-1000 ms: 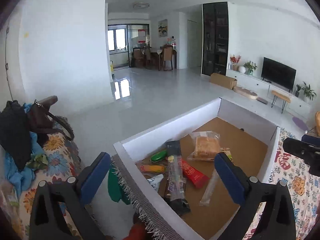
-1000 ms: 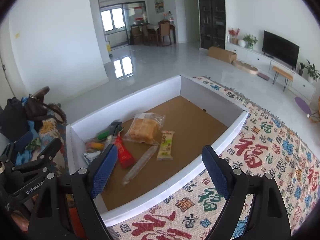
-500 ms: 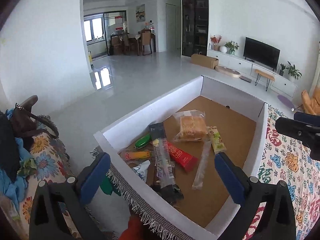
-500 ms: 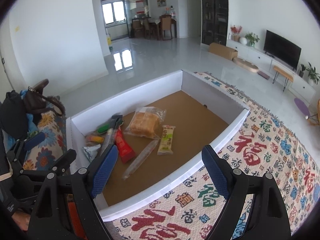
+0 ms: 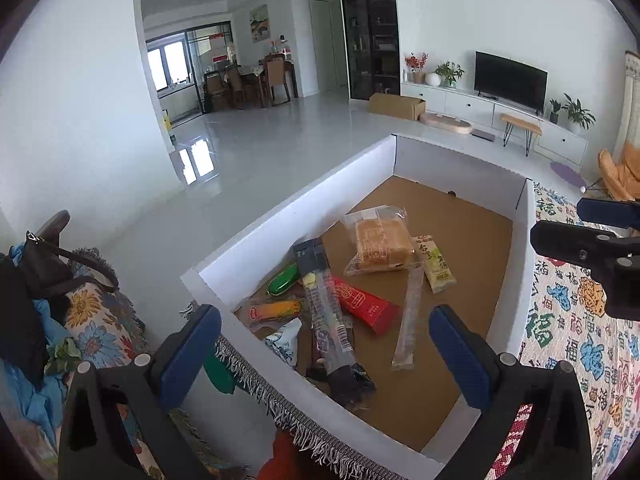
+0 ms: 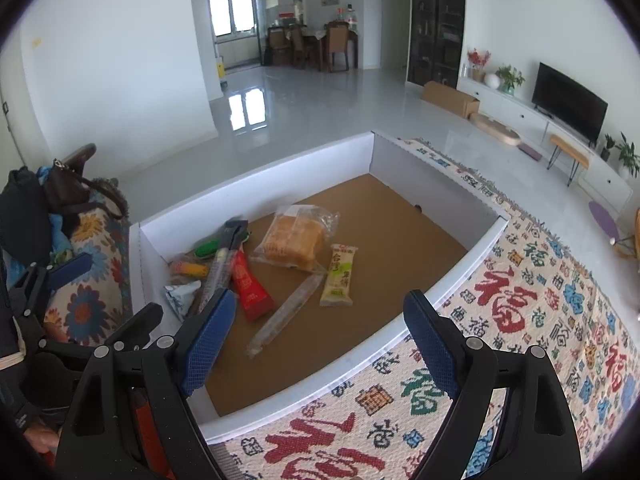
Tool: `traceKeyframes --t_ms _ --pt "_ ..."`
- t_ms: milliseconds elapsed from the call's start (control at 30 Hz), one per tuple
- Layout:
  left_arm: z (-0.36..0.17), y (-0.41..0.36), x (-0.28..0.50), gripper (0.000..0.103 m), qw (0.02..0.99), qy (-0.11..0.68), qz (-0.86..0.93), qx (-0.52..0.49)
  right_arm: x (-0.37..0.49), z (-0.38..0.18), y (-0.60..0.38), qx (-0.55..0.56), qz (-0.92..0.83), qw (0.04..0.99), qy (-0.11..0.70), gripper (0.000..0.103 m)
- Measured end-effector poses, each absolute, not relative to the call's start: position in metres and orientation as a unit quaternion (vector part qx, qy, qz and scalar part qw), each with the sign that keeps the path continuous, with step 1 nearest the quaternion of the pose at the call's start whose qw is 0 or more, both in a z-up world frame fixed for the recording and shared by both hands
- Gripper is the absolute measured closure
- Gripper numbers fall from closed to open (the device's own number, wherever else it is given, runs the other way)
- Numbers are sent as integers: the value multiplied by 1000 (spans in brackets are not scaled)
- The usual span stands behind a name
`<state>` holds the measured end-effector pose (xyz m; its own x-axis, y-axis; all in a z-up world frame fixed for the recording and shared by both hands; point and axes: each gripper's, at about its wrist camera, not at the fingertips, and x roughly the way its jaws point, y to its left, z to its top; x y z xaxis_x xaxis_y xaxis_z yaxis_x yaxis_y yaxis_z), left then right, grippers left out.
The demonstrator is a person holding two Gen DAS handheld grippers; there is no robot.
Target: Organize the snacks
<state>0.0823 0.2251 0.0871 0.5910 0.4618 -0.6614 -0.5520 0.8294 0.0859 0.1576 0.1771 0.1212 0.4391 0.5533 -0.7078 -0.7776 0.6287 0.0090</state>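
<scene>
**Inspector:** State of the left gripper (image 5: 324, 344)?

**Assistant:** Fingers spread wide, holding nothing. It hangs over the near left corner of the white box (image 5: 288, 216).

**Inspector:** And the right gripper (image 6: 320, 332)?

**Assistant:** Fingers likewise wide apart and empty, above the box's near wall where it meets the patterned cloth (image 6: 520, 300).

**Inspector:** Location of the snacks?

**Assistant:** All lie on the brown floor of the box, gathered toward its left end. The bagged bread (image 5: 380, 242) sits nearest the middle. The pale green bar (image 5: 434, 264) lies just beside it, at the bread's right edge. A red packet (image 5: 362, 304) lies near the left end, with a long dark-ended clear stick pack (image 5: 326, 316) beside it on its left, running toward the near wall. A clear tube packet (image 5: 408, 316) lies between the red packet and the green bar.

**Inspector:** The left corner?

**Assistant:** A green wrapped piece (image 5: 282, 284), an orange packet (image 5: 274, 312) and a blue-and-white pouch (image 5: 286, 340) lie close together there; whether they touch cannot be told.
</scene>
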Motion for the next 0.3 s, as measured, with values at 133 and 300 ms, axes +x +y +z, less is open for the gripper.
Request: traceKeyframes --t_ms 133,300 --pt "81 231 84 0 888 357 276 -91 161 118 179 -167 395 832 351 15" --pt "74 237 84 0 882 364 278 -106 167 114 179 -161 392 833 355 15"
